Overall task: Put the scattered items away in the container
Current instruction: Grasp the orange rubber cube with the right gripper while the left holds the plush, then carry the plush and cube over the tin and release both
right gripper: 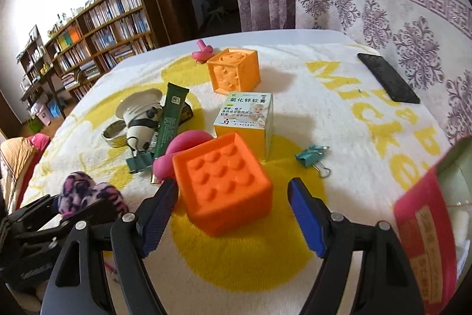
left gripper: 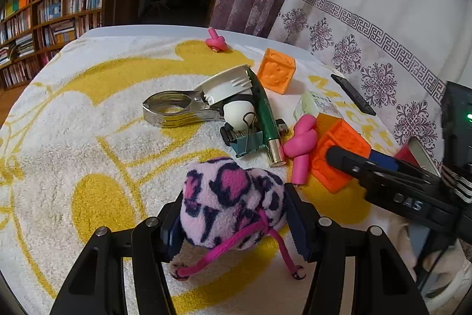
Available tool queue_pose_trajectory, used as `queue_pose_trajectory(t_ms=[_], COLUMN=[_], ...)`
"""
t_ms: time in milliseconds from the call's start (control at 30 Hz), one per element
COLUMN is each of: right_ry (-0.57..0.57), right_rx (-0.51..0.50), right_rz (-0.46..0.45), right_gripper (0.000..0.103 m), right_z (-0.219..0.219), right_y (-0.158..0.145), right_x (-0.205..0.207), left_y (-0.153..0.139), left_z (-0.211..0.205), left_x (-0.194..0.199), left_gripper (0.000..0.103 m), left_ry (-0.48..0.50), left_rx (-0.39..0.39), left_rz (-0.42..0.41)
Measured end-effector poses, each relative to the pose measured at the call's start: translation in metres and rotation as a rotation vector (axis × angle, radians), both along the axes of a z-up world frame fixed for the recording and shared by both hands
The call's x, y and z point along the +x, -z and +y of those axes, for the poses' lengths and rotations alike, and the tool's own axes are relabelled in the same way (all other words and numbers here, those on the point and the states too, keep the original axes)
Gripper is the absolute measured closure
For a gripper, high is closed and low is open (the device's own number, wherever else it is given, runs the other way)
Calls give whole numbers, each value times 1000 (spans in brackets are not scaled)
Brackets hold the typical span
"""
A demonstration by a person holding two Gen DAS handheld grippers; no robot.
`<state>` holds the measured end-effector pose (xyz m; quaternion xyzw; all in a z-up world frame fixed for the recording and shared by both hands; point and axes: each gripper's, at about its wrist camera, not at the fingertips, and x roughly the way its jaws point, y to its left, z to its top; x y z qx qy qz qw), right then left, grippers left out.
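A fluffy pink-and-navy leopard-print pouch point(left gripper: 230, 191) with a pink cord sits squeezed between the blue pads of my left gripper point(left gripper: 236, 214), which is shut on it just above the yellow-and-white towel point(left gripper: 88, 138). The same pouch point(right gripper: 88, 191) shows at the lower left of the right wrist view. My right gripper point(right gripper: 232, 188) stands open, a finger on either side of an orange studded block point(right gripper: 224, 182); the right pad is clear of it. A red container point(right gripper: 424, 226) stands at the right edge, its inside mostly hidden.
Scattered on the towel are an orange embossed cube point(right gripper: 234, 70), a small ointment box point(right gripper: 246, 114), a green tube point(right gripper: 169, 120), a pink rubber toy point(right gripper: 183, 143), a teal binder clip point(right gripper: 309, 157), a panda figure point(right gripper: 141, 120), a metal clamp point(left gripper: 171, 108) and a black phone point(right gripper: 386, 77).
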<state>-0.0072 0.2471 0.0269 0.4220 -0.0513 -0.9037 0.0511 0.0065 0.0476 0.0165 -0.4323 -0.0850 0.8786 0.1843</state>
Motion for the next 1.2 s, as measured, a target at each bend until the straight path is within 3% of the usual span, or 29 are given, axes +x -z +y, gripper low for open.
queue_pose_trajectory(t_ms=[67,100,433,467,833,1200], right_ry=[-4,-9,14,16,63,181], right_rx=[-11,-21,-49,-53,-86,-110], right_rz=[-11,-14,11,15,77,190], right_gripper=[25,36,39,46,47,47], right_z=[0,0,4,5,26,69], right_y=[5,6,-4,-6,-32,-65], right_x=[-3,-3,17,20,62,107], left_y=[1,1,3,3,-11,-49], left_z=[0,0,2,2,10,45], left_x=[0,0,0,0,12,34], left_gripper=[43,43,42,42,42,42], left_ry=[-1,-3,-6,-7,-7,71], left_rx=[1,1,-11,-12,-34,-49], left_rz=[-3,-5,-7,-6,22,99])
